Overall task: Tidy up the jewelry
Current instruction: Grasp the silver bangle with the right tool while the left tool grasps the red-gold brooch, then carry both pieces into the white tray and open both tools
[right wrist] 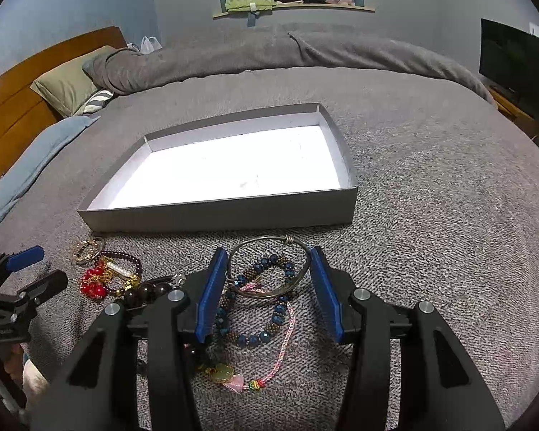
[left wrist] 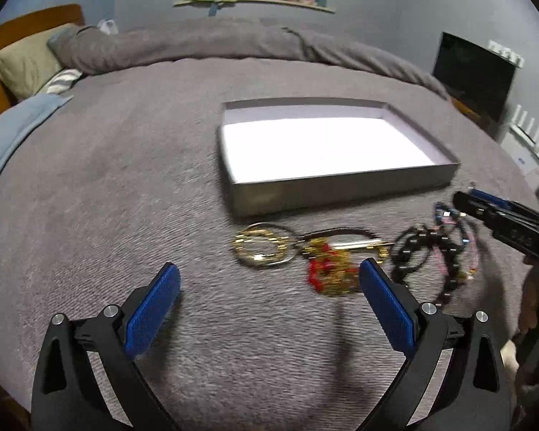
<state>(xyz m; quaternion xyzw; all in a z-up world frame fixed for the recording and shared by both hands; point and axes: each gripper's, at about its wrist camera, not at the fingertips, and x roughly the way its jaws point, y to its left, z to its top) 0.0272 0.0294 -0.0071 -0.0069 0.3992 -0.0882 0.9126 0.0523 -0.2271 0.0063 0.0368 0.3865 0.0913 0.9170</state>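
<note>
A shallow grey box (left wrist: 341, 194) (right wrist: 219, 215) with a white floor lies empty on the grey bedspread. Jewelry lies in a row in front of it: gold bangles (left wrist: 262, 248) (right wrist: 88, 249), a red and gold bead piece (left wrist: 327, 269) (right wrist: 95, 283), a dark bead bracelet (left wrist: 424, 251), a metal bangle (right wrist: 269, 269), a blue bead bracelet (right wrist: 255, 309) and a pink cord (right wrist: 284, 337). My left gripper (left wrist: 269, 280) is open above the bedspread, left of the red piece. My right gripper (right wrist: 267, 269) is open with its fingers on either side of the metal bangle and blue beads.
Pillows (right wrist: 68, 86) and a wooden headboard (right wrist: 14, 107) are at the far left. A rolled grey blanket (right wrist: 269, 50) lies along the far side of the bed. A dark screen (right wrist: 514, 64) stands at the right. A windowsill (right wrist: 291, 3) holds clothes.
</note>
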